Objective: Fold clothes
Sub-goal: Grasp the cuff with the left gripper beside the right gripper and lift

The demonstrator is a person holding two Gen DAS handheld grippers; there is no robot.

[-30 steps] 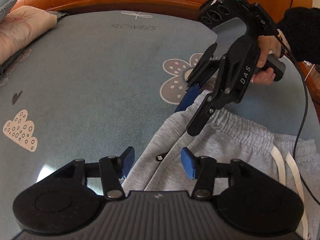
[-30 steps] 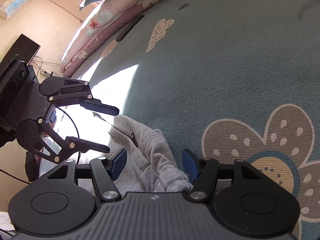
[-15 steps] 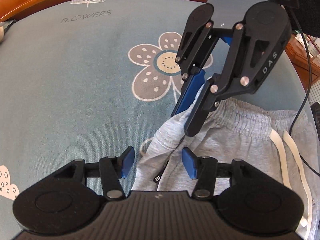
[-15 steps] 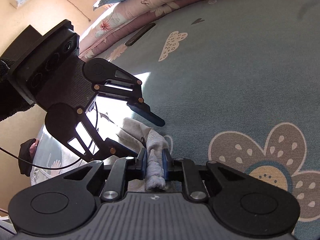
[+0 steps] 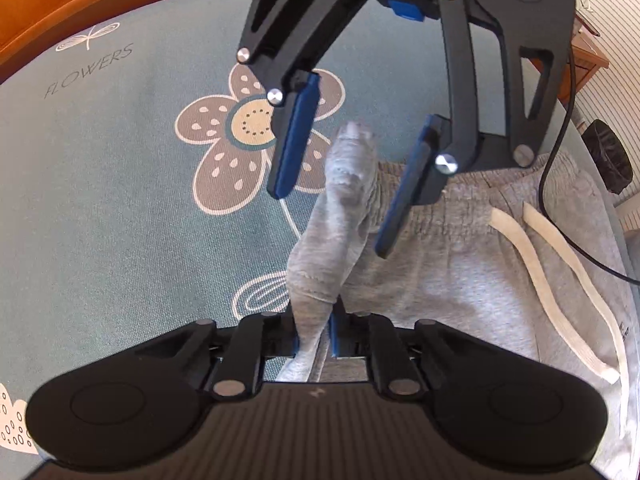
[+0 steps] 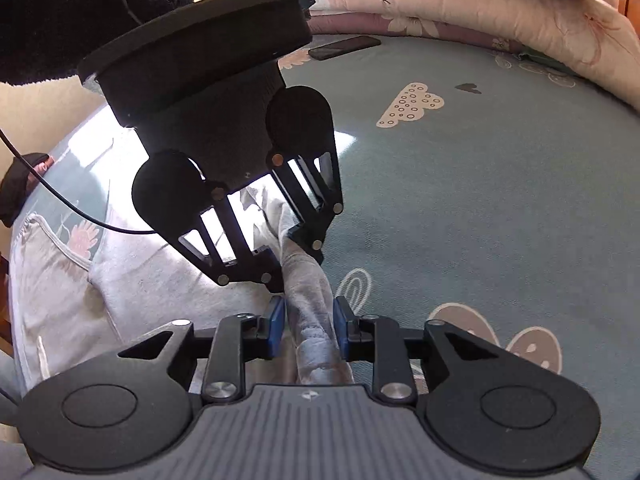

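A pair of grey sweatpants (image 5: 460,272) lies on a bed covered with a blue-grey sheet (image 5: 120,200) printed with flowers and clouds, the elastic waistband and two white drawstrings (image 5: 532,248) showing on the right of the left wrist view. A ridge of the grey fabric is pulled up off the sheet and stretched between the two tools. The left gripper (image 5: 316,336) has its blue pads pressed together on the near end of that ridge, the cloth pinched tightly between them. The right gripper (image 5: 344,184) faces it from the far side in the left wrist view; its blue fingers (image 5: 296,140) stand well apart, one on each side of the raised tip of fabric, and neither clearly touches it there. In the right wrist view the same fold (image 6: 308,320) runs up between the right gripper's (image 6: 308,324) pads with a narrow gap visible on the left side, so the jaws straddle the cloth rather than clamp it. Beyond, the left gripper (image 6: 298,258) grips the fold's far end. A black fuzzy sleeve (image 6: 92,8) shows at the upper left, a thin black cable (image 6: 60,200) trails below it, and folded quilts (image 6: 480,4) and a dark phone (image 6: 344,46) lie along the far edge of the bed.
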